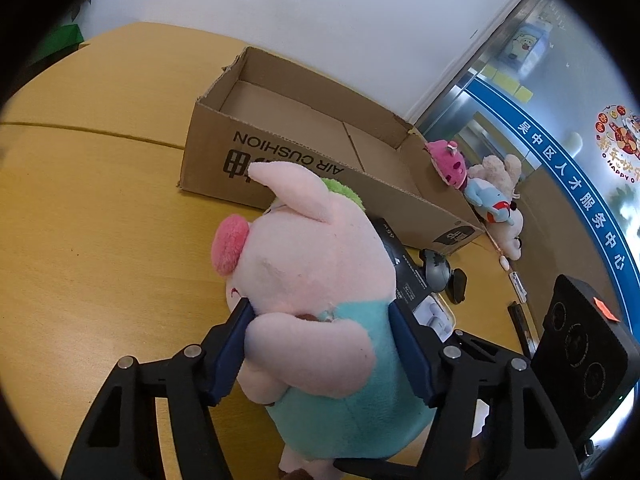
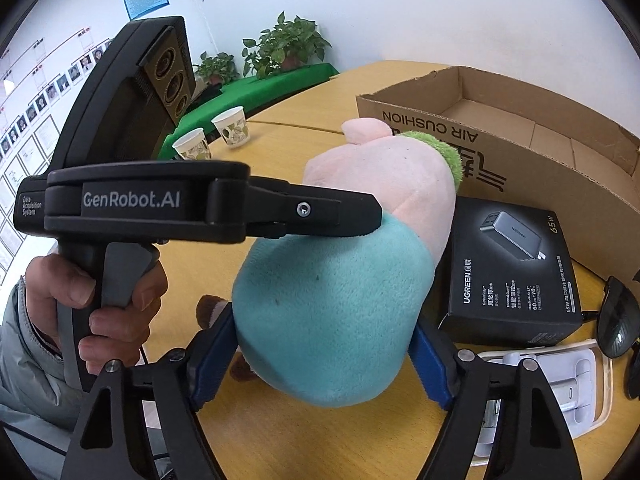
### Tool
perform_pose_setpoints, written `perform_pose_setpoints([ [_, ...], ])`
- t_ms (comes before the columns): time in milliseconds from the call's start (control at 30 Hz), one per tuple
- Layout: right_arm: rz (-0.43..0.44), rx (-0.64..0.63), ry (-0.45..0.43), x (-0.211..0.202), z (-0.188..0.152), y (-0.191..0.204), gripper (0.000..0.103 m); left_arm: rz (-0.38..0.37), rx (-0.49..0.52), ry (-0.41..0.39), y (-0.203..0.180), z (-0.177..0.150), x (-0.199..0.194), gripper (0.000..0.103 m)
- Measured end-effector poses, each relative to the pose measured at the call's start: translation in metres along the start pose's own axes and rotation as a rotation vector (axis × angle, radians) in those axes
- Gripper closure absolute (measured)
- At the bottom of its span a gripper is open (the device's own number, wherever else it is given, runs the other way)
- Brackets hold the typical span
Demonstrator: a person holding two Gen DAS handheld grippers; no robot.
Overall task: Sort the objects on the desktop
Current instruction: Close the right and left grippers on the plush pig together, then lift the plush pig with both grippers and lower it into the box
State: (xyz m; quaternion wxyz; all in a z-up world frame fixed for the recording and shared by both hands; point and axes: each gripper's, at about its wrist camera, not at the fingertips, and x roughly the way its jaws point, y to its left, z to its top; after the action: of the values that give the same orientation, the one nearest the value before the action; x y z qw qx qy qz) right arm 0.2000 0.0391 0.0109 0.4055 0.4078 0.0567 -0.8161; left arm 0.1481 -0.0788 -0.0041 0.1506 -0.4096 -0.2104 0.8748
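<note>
A plush pig (image 1: 316, 264) with a pink head, a green tuft and a teal body lies on the yellow table (image 1: 100, 220) in front of an open cardboard box (image 1: 216, 156). My left gripper (image 1: 320, 312) is shut on it, one blue pad on its arm, the other on its teal side. In the right wrist view the plush pig (image 2: 332, 312) fills the middle. My right gripper (image 2: 322, 320) is shut on its teal body, blue pads against both sides. The left gripper's fingers (image 2: 304, 216) lie across the pig's neck. The cardboard box (image 2: 440, 132) is empty inside.
To the pig's right lie a black charger box (image 2: 508, 272), sunglasses (image 2: 618, 320) and a white case in a tray (image 2: 560, 384). Two paper cups (image 2: 234, 126) stand far left. Several small plush toys (image 1: 492, 196) sit behind the box. A hand (image 2: 100, 312) holds the left gripper's handle.
</note>
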Motion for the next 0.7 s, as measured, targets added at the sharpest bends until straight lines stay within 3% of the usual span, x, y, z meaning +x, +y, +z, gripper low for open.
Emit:
perform_pose_setpoints([
  [267,-0.013,-0.026,-0.094,-0.036,0.026,0.002,0.026,0.008,0.083,-0.104,-0.038,0.039,-0.03,0.037],
  [567,-0.152,-0.078,-0.273,-0.105,0.107,-0.027,0.026,-0.052,0.28,-0.272,-0.105,0.141,-0.038,0.037],
  [700,-0.217,-0.108,-0.343,-0.13,0.152,-0.047,0.026,-0.106,0.308,-0.341,-0.117,0.191,-0.039,0.037],
])
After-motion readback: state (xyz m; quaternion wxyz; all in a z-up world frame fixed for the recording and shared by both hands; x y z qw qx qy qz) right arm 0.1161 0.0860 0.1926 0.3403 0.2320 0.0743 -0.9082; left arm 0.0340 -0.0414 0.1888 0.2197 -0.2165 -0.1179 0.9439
